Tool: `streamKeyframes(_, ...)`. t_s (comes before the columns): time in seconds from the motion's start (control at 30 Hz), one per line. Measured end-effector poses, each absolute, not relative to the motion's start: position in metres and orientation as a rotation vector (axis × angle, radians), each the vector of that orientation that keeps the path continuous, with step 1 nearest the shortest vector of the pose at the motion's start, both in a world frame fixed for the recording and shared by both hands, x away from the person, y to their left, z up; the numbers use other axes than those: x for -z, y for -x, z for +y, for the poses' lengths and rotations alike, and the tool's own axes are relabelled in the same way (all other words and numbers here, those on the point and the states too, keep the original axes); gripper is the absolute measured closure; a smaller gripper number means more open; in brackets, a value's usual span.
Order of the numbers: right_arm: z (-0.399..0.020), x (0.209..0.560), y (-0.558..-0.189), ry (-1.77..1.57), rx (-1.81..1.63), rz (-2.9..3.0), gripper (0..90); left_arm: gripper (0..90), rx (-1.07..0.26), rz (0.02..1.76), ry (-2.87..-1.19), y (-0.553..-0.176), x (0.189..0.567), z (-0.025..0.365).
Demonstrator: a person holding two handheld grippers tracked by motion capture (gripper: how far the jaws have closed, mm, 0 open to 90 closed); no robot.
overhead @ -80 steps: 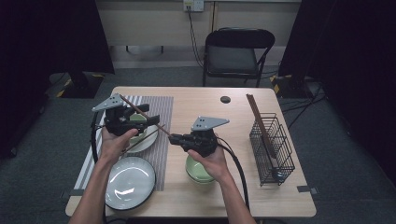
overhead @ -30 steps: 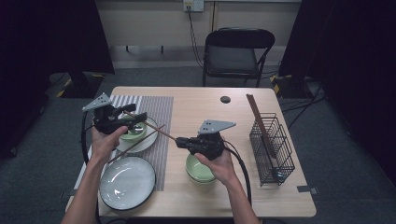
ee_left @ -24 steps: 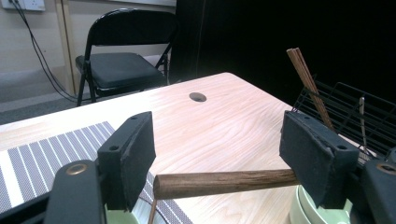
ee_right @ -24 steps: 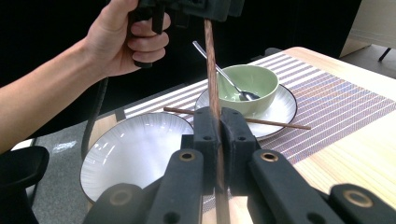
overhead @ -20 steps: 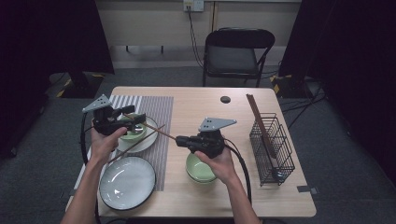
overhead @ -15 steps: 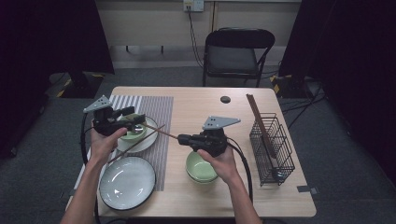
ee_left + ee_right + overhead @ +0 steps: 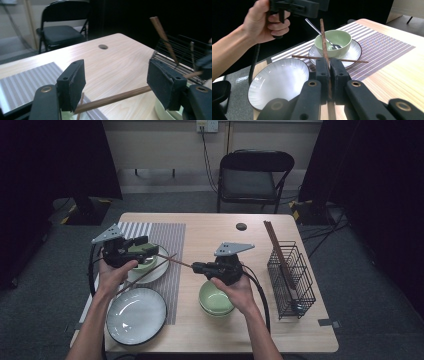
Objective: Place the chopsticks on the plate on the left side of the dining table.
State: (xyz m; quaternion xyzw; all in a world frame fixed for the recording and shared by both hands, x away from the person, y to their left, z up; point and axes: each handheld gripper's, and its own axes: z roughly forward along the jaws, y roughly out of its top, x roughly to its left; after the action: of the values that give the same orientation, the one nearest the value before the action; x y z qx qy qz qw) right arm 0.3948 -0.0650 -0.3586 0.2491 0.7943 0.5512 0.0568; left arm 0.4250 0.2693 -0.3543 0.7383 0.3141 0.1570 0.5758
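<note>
Two grippers: both over the table, one in each hand.
Right gripper [image 7: 329, 72]: jaws pinched tight on a chopstick [image 7: 323, 42]; the stick runs out past the pads toward the left gripper. In the high view this gripper [image 7: 196, 267] hovers above a green bowl [image 7: 216, 300] near the table's front edge.
Left gripper [image 7: 117, 82]: jaws stand wide apart, pads pressing on nothing; the held chopstick [image 7: 112, 98] passes between them. Jaws have just been closing a little.
Second chopstick [image 7: 329, 59]: lies loose across the white saucer [image 7: 354, 53], apart from both grippers.
Saucer load: small green bowl [image 7: 335, 42] with a metal spoon [image 7: 322, 33] resting in it.
Placemat [image 7: 172, 237]: striped, under the saucer, left half of table.
Large plate [image 7: 136, 316]: near left, just in front of the saucer.
Wire rack [image 7: 292, 275]: far right side, with more chopsticks [image 7: 277, 250] leaning in it.
Chair [image 7: 252, 175]: beyond the far edge.
</note>
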Motion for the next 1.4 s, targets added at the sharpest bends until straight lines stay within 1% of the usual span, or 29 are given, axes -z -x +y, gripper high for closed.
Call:
streamKeyframes(0.3,-0.065,0.35,-0.396,-0.759,-1.693,2.381,86.1,28.8,-0.366,0.638,-1.816,-0.421,0.359,0.251)
streamKeyframes(0.6,-0.07,0.347,-0.399,-0.793,-1.706,2.379,86.0,27.3,-0.366,0.618,-1.888,-0.422,0.371,0.245)
streamKeyframes(0.73,-0.068,0.345,-0.4,-0.791,-1.693,2.392,86.0,27.7,-0.398,0.592,-1.913,-0.422,0.374,0.244)
streamKeyframes(0.77,-0.067,0.344,-0.4,-0.788,-1.697,2.395,86.0,29.4,-0.409,0.589,-1.916,-0.422,0.375,0.245)
streamKeyframes(0.87,-0.064,0.34,-0.398,-0.779,-1.697,2.4,86.1,30.6,-0.418,0.587,-1.939,-0.423,0.377,0.245)
streamKeyframes(0.9,-0.062,0.338,-0.398,-0.767,-1.686,2.407,86.0,33.5,-0.429,0.591,-1.937,-0.423,0.378,0.245)
streamKeyframes(1.0,-0.059,0.336,-0.396,-0.758,-1.682,2.414,86.0,37.0,-0.44,0.602,-1.93,-0.422,0.38,0.247)
streamKeyframes(1.1,-0.058,0.333,-0.397,-0.75,-1.685,2.415,86.0,43.0,-0.449,0.594,-1.94,-0.42,0.381,0.247)
streamKeyframes(1.27,-0.056,0.327,-0.398,-0.739,-1.678,2.41,85.9,51.6,-0.431,0.587,-1.958,-0.42,0.383,0.245)
streamKeyframes(1.4,-0.056,0.322,-0.398,-0.741,-1.706,2.378,86.2,60.0,-0.376,0.571,-1.997,-0.421,0.386,0.24)
